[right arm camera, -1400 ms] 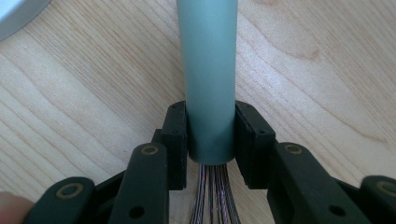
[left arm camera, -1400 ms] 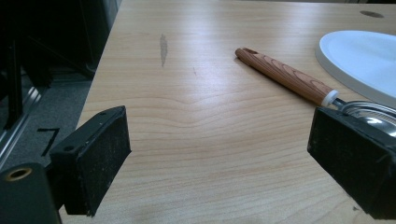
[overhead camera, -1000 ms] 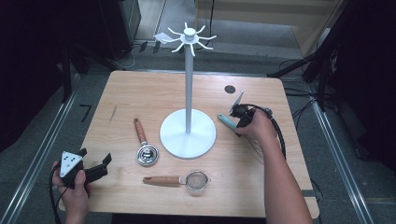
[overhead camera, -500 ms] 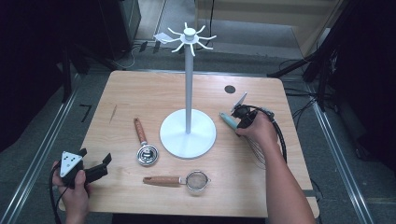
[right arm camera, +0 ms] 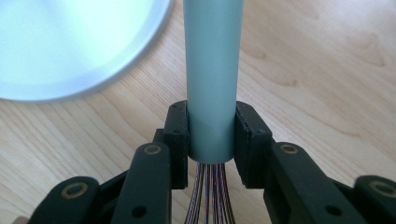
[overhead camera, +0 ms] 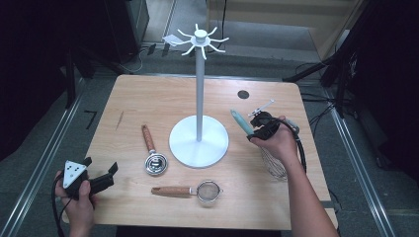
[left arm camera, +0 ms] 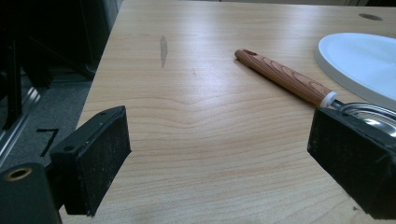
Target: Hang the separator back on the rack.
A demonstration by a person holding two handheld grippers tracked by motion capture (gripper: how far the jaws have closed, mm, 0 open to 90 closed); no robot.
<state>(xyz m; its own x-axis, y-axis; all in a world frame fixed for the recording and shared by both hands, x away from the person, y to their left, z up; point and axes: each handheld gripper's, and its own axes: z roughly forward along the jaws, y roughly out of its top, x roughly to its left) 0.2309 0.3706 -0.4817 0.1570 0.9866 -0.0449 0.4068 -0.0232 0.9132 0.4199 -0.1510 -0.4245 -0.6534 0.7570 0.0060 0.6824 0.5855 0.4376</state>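
Observation:
My right gripper [overhead camera: 260, 129] is shut on the grey-green handle [overhead camera: 241, 121] of a whisk, just right of the white stand's base [overhead camera: 199, 140]. The whisk's wire loops [overhead camera: 274, 165] trail back under the hand. In the right gripper view both pads press the handle [right arm camera: 212, 70] near its wire end, above the wood. My left gripper [overhead camera: 100, 165] rests open at the table's front left corner with nothing between its jaws. A wooden-handled round utensil [left arm camera: 285, 77] lies ahead of it.
The stand's tall pole [overhead camera: 199, 89] ends in a ring of hooks [overhead camera: 200, 37]. A wooden-handled mesh strainer [overhead camera: 190, 190] lies near the front edge. The round utensil [overhead camera: 150, 148] lies left of the base. A dark hole [overhead camera: 242, 94] marks the far right of the table.
My right hand has lifted the whisk a little off the table and shifted slightly; its wire loops now show below the hand. The left gripper has stayed put.

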